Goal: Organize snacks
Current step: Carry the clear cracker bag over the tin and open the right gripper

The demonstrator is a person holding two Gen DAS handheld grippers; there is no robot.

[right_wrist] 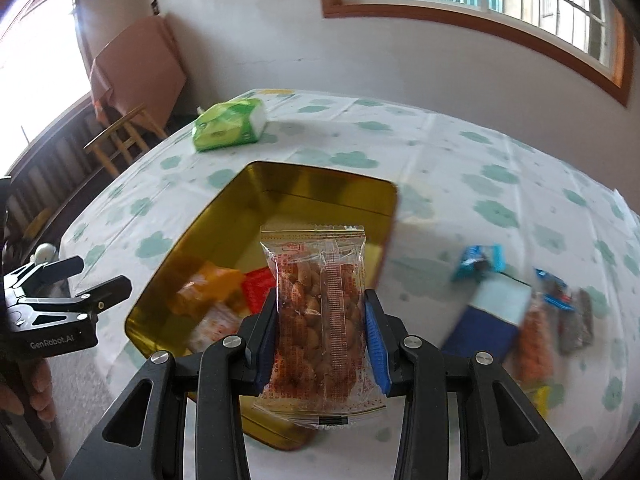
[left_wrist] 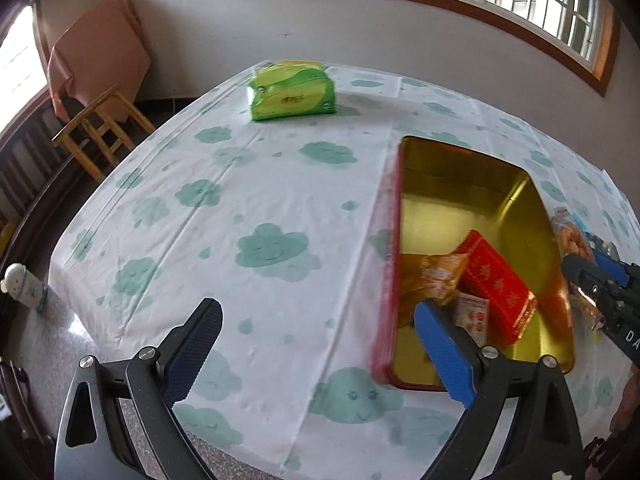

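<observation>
Pinching light, crinkly, slippery peanut packet (right_wrist: 320, 320) at mid-sides in right gripper (right_wrist: 322, 344) above tin (right_wrist: 280, 184); left gripper (left_wrist: 320, 352) spread, empty.

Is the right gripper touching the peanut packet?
Touching. In the right wrist view both blue pads of the right gripper press against the sides of the peanut packet, held upright above the tin.

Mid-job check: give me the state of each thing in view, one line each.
Right claw: shut on the peanut packet, above the tin's near end.
Left claw: open, empty.
Tin: open, lidless, partly filled.
Red box: lying in the tin.
Tissue pack: lying flat on the tablecloth.
Loose snacks: on the tablecloth, outside the tin.
</observation>
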